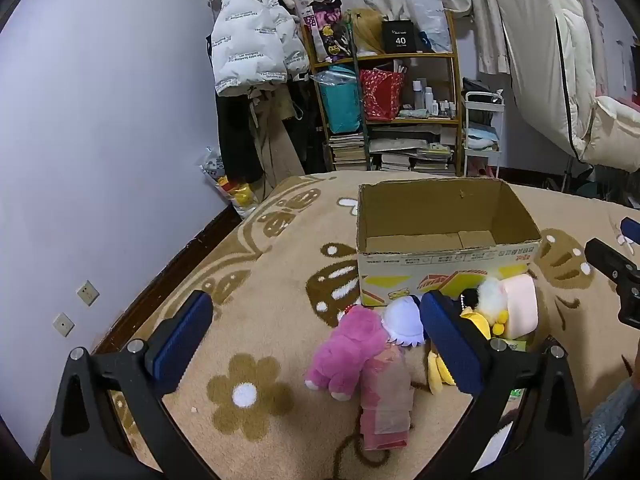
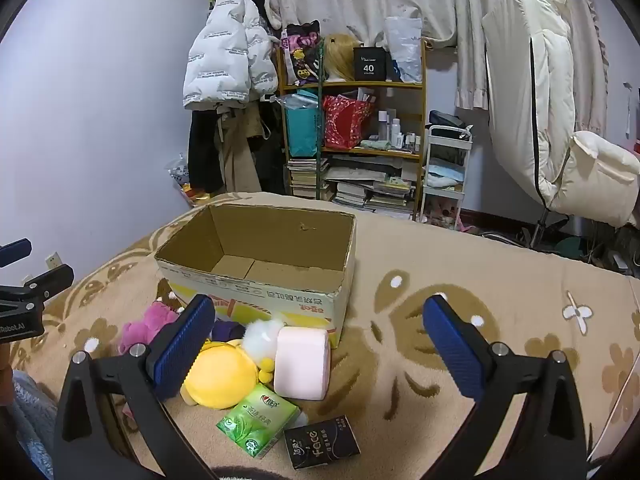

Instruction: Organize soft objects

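Note:
An open cardboard box [image 1: 448,260] [image 2: 256,296] stands empty on a beige patterned blanket. In front of it lies a heap of soft things: a pink plush [image 1: 344,354] [image 2: 146,326], a white-capped doll [image 1: 402,320], a yellow plush [image 2: 220,378] [image 1: 438,372], a white fluffy ball [image 2: 260,336] [image 1: 490,294], a pale pink block [image 2: 302,364] [image 1: 520,310]. My left gripper [image 1: 316,344] hangs open above the pink plush. My right gripper [image 2: 320,348] is open over the pink block. Neither touches anything.
A green tissue pack [image 2: 258,420] and a black pack [image 2: 322,442] lie nearest me. A pink wrapped packet [image 1: 386,404] rests by the pink plush. Behind the bed are a cluttered shelf [image 1: 400,100], a hanging white jacket [image 1: 252,40] and a white cart [image 2: 444,172].

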`<state>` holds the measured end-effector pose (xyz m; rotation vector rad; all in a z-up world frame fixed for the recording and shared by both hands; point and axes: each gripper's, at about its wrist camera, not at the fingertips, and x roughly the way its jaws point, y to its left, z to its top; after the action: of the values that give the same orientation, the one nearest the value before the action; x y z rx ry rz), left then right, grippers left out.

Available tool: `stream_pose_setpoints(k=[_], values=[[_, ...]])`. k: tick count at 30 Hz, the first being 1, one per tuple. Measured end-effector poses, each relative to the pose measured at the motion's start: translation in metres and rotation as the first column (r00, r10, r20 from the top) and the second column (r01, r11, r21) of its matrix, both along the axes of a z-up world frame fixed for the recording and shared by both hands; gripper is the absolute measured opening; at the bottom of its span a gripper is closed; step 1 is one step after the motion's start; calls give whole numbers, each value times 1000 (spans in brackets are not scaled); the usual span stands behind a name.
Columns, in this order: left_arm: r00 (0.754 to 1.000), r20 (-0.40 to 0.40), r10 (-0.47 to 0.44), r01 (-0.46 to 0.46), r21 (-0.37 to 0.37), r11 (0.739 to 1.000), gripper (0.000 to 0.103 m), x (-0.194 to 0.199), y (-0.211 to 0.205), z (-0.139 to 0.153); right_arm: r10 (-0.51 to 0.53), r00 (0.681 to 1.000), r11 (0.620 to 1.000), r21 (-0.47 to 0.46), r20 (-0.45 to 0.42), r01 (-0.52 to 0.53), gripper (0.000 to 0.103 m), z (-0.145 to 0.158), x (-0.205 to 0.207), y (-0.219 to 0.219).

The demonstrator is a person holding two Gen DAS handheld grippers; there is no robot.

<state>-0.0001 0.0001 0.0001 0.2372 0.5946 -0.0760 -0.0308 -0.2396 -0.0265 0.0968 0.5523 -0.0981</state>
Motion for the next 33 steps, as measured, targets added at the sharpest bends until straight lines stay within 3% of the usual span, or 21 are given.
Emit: stream_pose_setpoints(k=[33], values=[[1000,-1,5,-5,-4,1000,102,0,5,5,0,1000,1000,4,2,0,103,-2,1,-1]])
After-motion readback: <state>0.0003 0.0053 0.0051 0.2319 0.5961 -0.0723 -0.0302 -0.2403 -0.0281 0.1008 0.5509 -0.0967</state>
